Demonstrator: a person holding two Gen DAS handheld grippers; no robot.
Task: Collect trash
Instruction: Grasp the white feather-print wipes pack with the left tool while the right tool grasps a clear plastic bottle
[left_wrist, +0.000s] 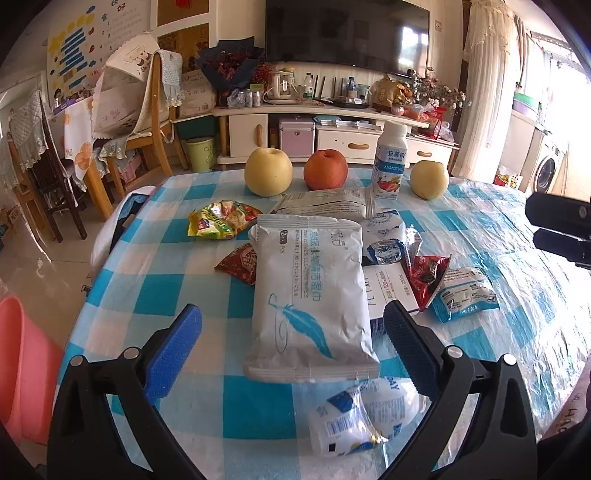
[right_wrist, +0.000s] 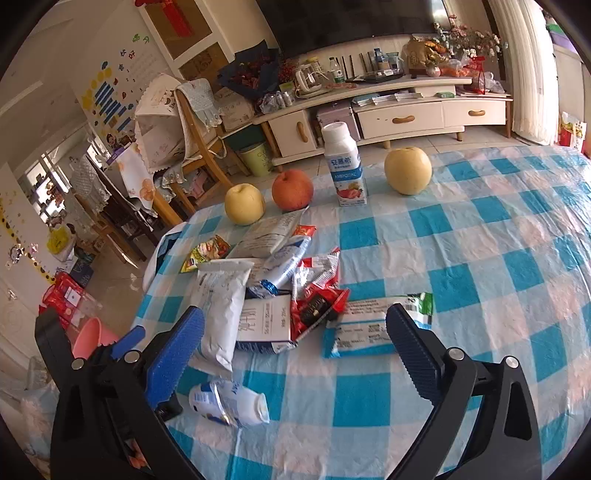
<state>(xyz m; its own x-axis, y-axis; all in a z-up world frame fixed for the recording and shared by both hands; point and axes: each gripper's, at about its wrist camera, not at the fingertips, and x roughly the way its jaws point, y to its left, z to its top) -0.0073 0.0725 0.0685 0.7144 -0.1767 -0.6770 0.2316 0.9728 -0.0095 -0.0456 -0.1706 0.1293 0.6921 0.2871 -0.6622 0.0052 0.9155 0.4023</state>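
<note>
A pile of wrappers lies on the blue-checked table (left_wrist: 159, 291). A big white wet-wipe pack (left_wrist: 308, 295) lies between the open fingers of my left gripper (left_wrist: 293, 332); a crushed white-blue bottle (left_wrist: 364, 417) sits just under it. Red snack wrappers (left_wrist: 424, 275), a yellow-green wrapper (left_wrist: 221, 219) and a blue-white pouch (left_wrist: 465, 293) lie around. My right gripper (right_wrist: 295, 336) is open above a small carton (right_wrist: 264, 325), a red wrapper (right_wrist: 317, 308) and a blue-white pouch (right_wrist: 360, 334). The wet-wipe pack (right_wrist: 219, 310) and crushed bottle (right_wrist: 231, 402) lie to its left.
At the table's far edge stand two yellow pears (left_wrist: 267, 171) (left_wrist: 429, 180), a red apple (left_wrist: 325, 170) and an upright yogurt bottle (left_wrist: 389, 162). A pink bin (left_wrist: 22, 369) stands on the floor at the left. Chairs (left_wrist: 147, 110) and a TV cabinet (left_wrist: 332, 129) lie beyond.
</note>
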